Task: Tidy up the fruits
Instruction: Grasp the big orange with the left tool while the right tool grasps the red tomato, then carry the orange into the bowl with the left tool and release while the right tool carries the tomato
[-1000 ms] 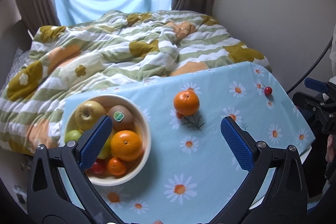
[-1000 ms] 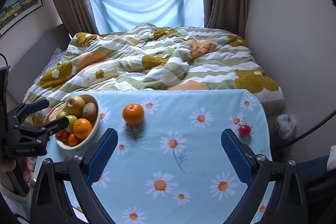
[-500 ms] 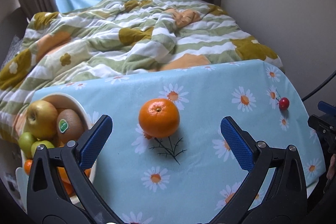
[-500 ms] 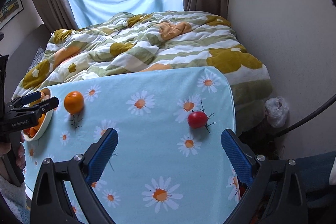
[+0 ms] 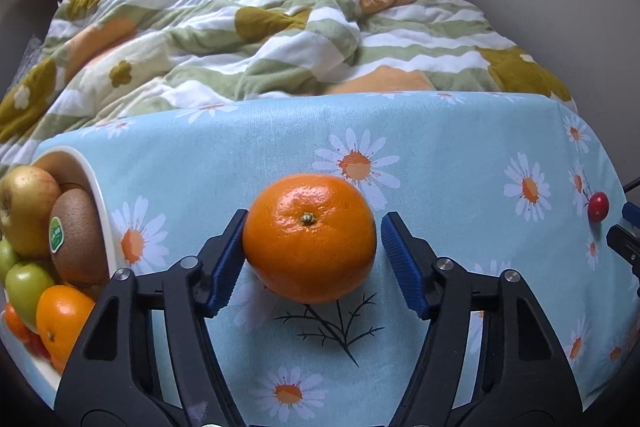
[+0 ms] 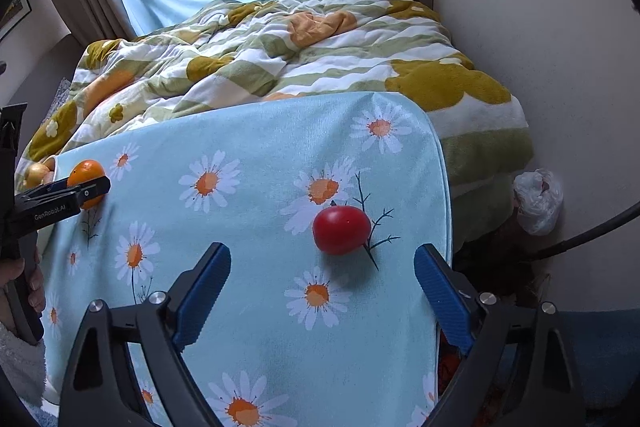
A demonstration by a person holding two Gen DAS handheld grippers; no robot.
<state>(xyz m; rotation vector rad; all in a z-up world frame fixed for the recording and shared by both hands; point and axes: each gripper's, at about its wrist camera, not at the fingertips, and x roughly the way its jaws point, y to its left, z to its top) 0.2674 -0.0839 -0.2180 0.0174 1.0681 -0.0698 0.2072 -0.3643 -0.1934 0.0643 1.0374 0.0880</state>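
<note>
The orange [image 5: 309,238] sits between the left gripper's [image 5: 312,259] spread jaws; the tomato [image 6: 341,229] lies just ahead of the right gripper's [image 6: 322,291] spread jaws.

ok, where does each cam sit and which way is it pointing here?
Left wrist: on the left gripper, looking along its fingers at the orange between them, bowl at left.
Right wrist: on the right gripper, facing the tomato; the other gripper's holding hand shows.
Shared: orange, tomato, tablecloth, bed.
</note>
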